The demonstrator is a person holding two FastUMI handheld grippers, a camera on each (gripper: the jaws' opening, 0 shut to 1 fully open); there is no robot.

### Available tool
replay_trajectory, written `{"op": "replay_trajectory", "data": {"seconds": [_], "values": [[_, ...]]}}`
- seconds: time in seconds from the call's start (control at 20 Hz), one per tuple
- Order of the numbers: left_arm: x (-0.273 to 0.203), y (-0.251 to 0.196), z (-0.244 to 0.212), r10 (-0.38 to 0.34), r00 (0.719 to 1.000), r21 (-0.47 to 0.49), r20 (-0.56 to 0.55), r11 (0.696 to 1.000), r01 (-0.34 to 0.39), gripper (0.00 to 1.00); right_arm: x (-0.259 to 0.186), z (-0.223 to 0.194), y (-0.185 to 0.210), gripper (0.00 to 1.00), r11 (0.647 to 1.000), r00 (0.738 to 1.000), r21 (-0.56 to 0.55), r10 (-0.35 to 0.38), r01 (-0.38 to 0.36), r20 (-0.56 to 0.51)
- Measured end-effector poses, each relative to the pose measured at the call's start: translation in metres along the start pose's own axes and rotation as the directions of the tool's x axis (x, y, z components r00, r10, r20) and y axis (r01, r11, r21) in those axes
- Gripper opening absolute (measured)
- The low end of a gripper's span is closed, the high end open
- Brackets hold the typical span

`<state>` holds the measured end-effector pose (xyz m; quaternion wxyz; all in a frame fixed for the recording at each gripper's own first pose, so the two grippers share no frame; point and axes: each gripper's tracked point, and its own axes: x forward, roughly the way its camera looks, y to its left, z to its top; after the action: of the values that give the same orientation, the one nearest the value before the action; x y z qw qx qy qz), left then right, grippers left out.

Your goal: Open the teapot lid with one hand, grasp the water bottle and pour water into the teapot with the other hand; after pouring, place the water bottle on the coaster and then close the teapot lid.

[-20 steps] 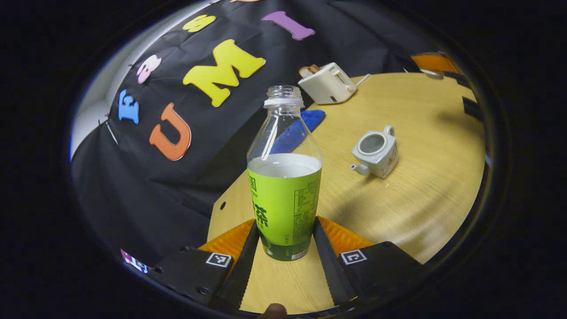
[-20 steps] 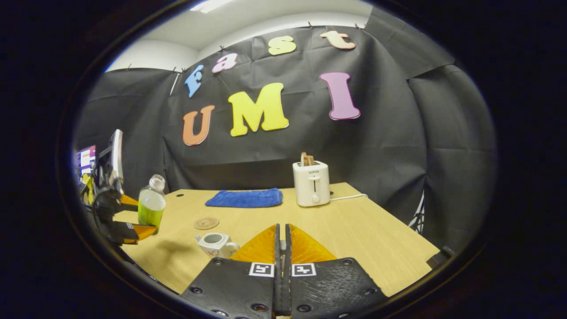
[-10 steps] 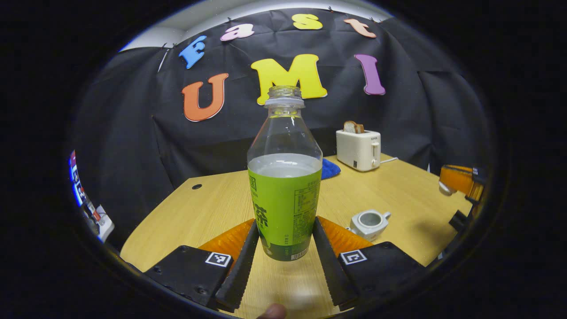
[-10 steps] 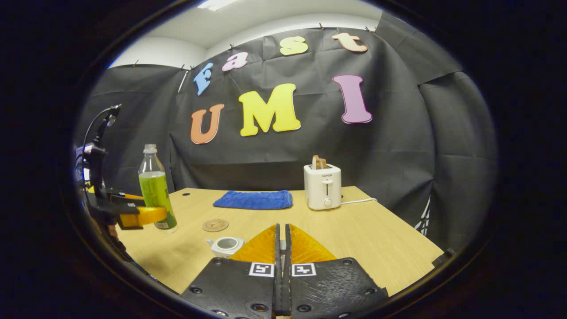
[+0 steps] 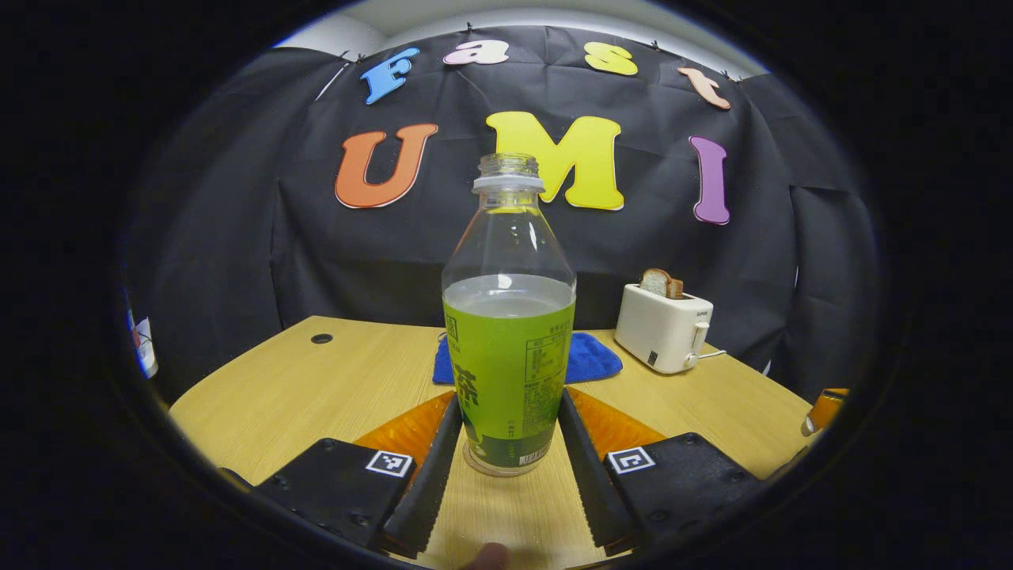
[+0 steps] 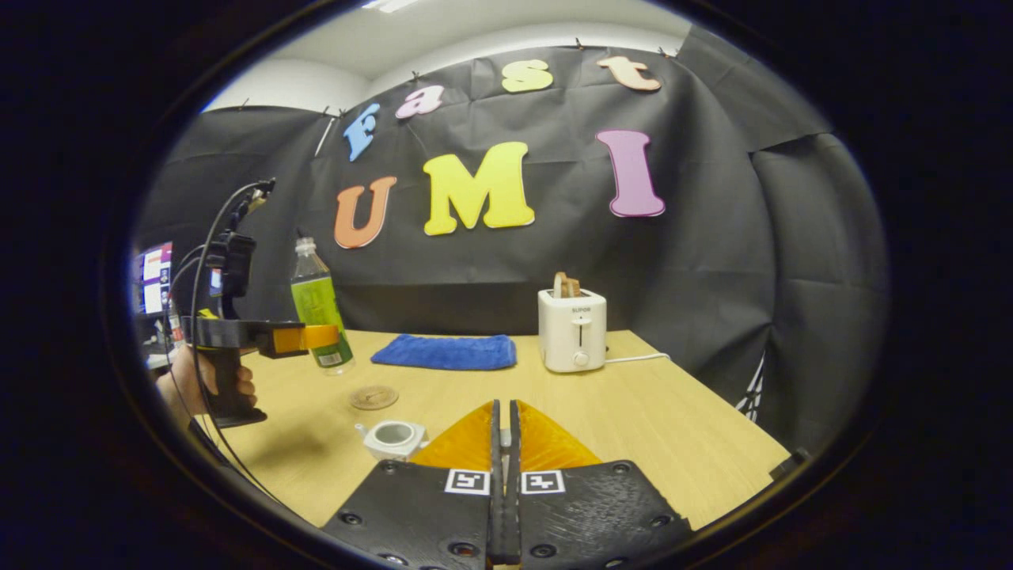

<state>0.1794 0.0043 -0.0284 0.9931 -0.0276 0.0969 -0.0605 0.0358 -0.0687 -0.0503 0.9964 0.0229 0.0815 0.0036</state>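
Note:
An uncapped water bottle (image 5: 508, 332) with a green label stands upright between the fingers of my left gripper (image 5: 509, 400), which is shut on its lower half. In the right gripper view that bottle (image 6: 316, 305) hangs in the left gripper (image 6: 316, 337) at the table's left, just beyond the round coaster (image 6: 373, 396). The white teapot (image 6: 392, 435) sits lidless in front of the coaster, close to my right gripper (image 6: 504, 405). The right gripper (image 5: 823, 405) is shut, with the small white lid (image 5: 807, 427) at its tips.
A white toaster (image 6: 571, 328) with bread stands at the back of the wooden table (image 6: 673, 427), and a folded blue cloth (image 6: 445, 351) lies left of it. A hand (image 6: 198, 380) grips the left gripper's handle at the table's left edge.
The left gripper went from tilted near the teapot to upright and carried the bottle back toward the coaster. The teapot left its view. The right gripper barely moved.

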Motion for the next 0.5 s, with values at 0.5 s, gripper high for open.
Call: {"op": "replay_trajectory", "data": {"seconds": [0.5], "values": [[0.066, 0.003, -0.04, -0.021, 0.997, -0.001, -0.073, 1.0, 0.021, 0.75, 0.028, -0.022, -0.014, 0.0, 0.999, 0.997, 0.014, -0.046, 0.047, -0.058]]}}
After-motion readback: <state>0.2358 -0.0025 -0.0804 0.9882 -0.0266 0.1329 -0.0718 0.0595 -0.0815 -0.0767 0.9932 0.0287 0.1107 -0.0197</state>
